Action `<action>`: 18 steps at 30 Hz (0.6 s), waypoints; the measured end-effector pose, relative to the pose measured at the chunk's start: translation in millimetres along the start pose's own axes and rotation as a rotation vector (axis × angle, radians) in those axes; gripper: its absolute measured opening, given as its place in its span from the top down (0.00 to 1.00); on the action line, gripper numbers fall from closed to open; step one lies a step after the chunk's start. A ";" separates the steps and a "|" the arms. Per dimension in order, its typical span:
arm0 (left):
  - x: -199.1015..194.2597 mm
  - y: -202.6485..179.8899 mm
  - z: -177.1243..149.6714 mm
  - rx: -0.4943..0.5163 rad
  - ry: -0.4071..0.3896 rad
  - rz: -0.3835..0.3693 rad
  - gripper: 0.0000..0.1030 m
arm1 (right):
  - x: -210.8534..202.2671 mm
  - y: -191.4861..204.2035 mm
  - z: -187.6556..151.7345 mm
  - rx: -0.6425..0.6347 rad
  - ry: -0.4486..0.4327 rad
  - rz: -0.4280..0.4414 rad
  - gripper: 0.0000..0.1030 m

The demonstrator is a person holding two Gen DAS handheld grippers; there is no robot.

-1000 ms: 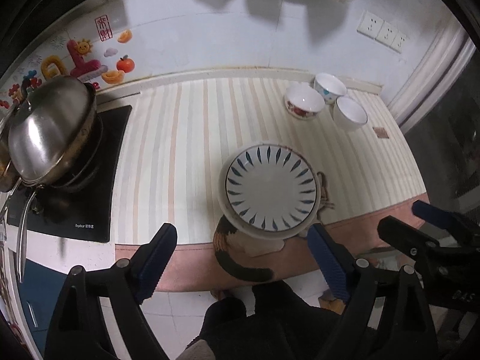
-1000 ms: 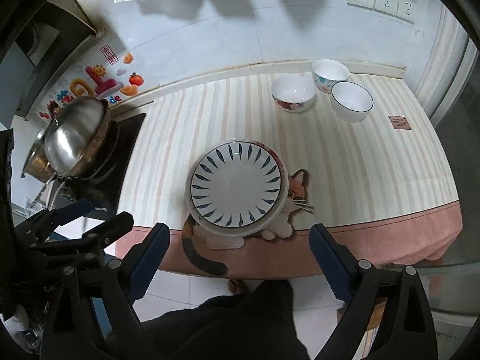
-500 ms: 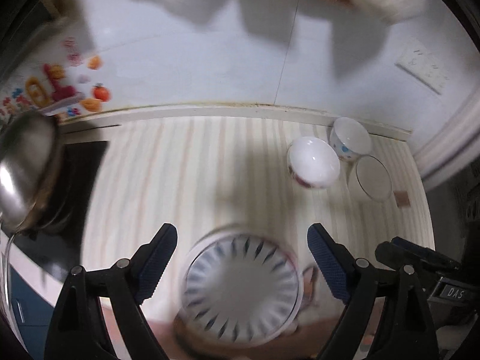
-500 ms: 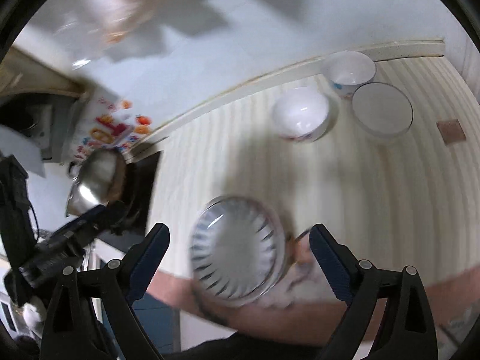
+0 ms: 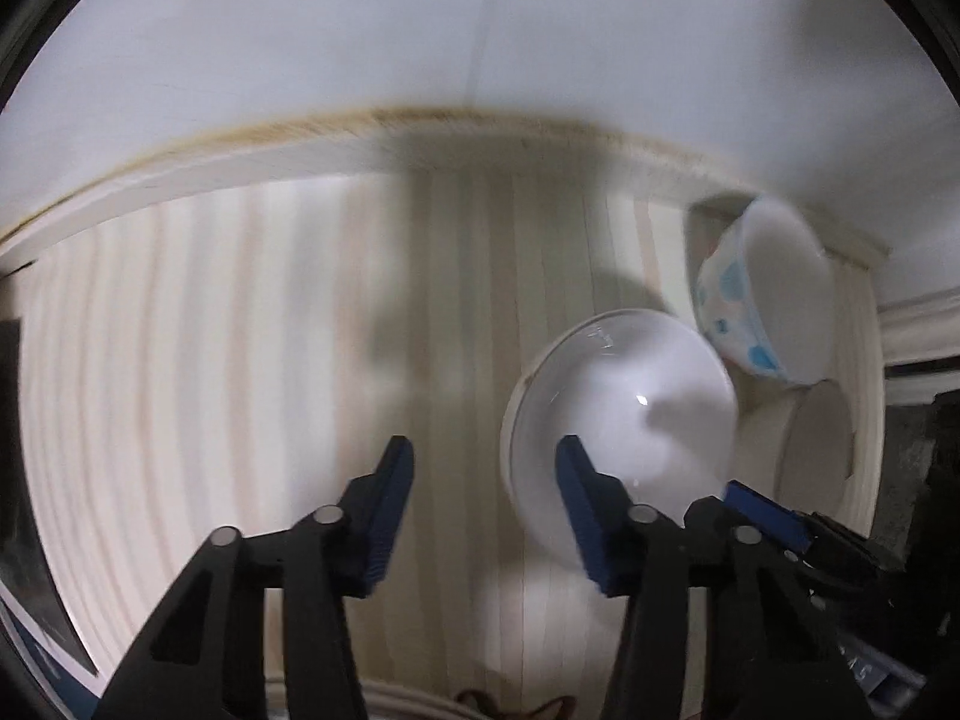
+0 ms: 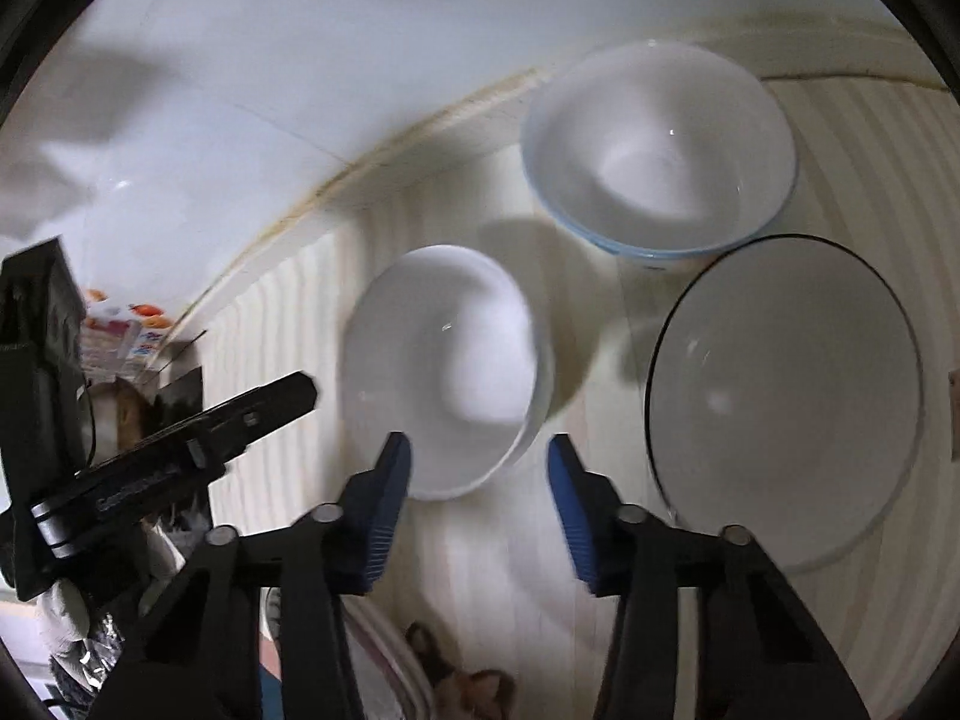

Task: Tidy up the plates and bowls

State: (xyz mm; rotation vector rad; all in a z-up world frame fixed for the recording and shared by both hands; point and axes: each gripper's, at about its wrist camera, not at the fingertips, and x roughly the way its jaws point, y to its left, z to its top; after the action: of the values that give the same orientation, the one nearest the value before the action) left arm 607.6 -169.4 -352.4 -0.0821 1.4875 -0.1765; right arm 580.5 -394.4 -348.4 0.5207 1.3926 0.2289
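Left hand-held gripper [image 5: 483, 459] and right hand-held gripper [image 6: 479, 456]: jaws closing, nothing between; motion-blurred white bowl [image 6: 441, 360], plate edge [image 6: 384, 648] cut off.

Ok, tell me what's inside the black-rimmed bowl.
Nothing shows inside the black-rimmed bowl: its white interior is bare in the right wrist view. Only the near-left edge is hidden, behind the right gripper, whose fingers are closing on nothing.
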 end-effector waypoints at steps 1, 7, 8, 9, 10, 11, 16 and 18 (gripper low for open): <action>8.6 -1.6 3.4 0.011 0.020 -0.001 0.70 | 6.3 -2.2 2.9 0.000 0.010 -0.005 0.63; 27.7 -12.0 4.7 0.065 0.044 -0.028 0.80 | 32.0 -8.6 11.1 0.001 0.038 -0.088 0.82; 26.1 -14.1 2.3 0.072 0.039 -0.019 0.80 | 33.1 -9.6 12.1 0.002 0.037 -0.086 0.82; 24.7 -15.3 0.0 0.075 0.035 -0.021 0.80 | 33.6 -7.7 11.8 -0.004 0.037 -0.092 0.83; 22.4 -16.0 -3.0 0.076 0.033 -0.021 0.80 | 33.6 -5.7 10.7 -0.013 0.035 -0.102 0.83; 18.4 -16.6 -7.4 0.077 0.029 -0.022 0.80 | 33.7 -3.8 8.5 -0.023 0.031 -0.113 0.83; -9.3 -22.3 -31.8 0.106 -0.007 -0.029 0.80 | 19.0 3.3 -1.0 -0.039 0.023 -0.100 0.83; -25.0 -23.0 -49.1 0.107 -0.014 -0.037 0.80 | 6.3 6.2 -7.2 -0.059 0.014 -0.100 0.83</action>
State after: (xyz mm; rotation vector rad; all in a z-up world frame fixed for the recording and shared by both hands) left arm 555.3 -185.2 -328.1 -0.0246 1.4601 -0.2847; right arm 575.5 -384.6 -351.6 0.4002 1.4170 0.1923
